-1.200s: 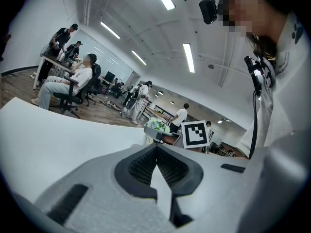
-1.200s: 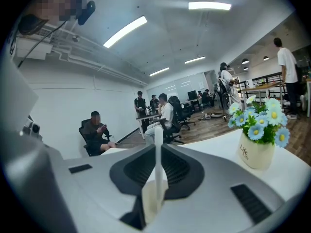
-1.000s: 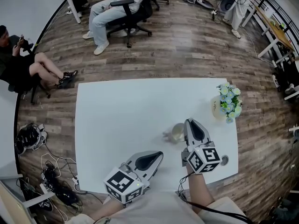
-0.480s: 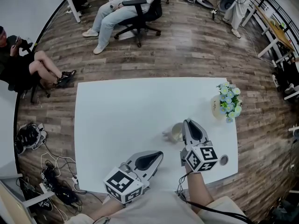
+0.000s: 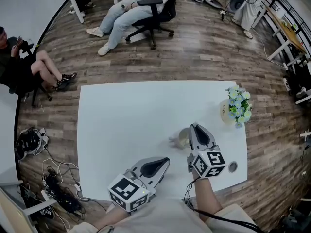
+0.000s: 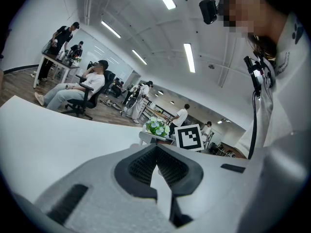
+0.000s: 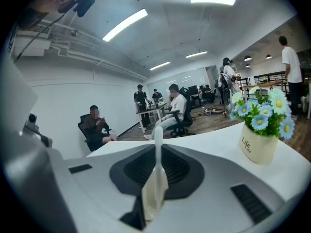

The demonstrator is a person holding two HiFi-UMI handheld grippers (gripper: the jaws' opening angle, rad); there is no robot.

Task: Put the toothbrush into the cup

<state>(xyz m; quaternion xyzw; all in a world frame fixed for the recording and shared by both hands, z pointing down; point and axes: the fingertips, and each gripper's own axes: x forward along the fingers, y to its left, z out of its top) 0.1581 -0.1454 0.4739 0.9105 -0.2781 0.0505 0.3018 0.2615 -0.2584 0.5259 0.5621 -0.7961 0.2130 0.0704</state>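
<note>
A pale cup [image 5: 183, 138] stands on the white table [image 5: 121, 120], right of centre near the front. My right gripper [image 5: 194, 128] hovers at the cup's right rim. It is shut on a white toothbrush [image 7: 158, 152], whose handle pokes straight up between the jaws in the right gripper view. The cup itself is hidden in that view. My left gripper [image 5: 164, 160] rests low over the table's front edge, to the left of the cup and apart from it. Its jaws are shut with nothing between them [image 6: 156, 154].
A cream pot of blue and white flowers [image 5: 232, 109] stands at the table's right edge, also close on the right in the right gripper view [image 7: 259, 140]. A small round grommet [image 5: 233, 167] sits near the front right corner. People on office chairs [image 5: 146, 6] are behind the table.
Both grippers have barely moved; the right one has edged slightly toward the cup. The seated person on the rolling chair behind the table has drifted to the right.
</note>
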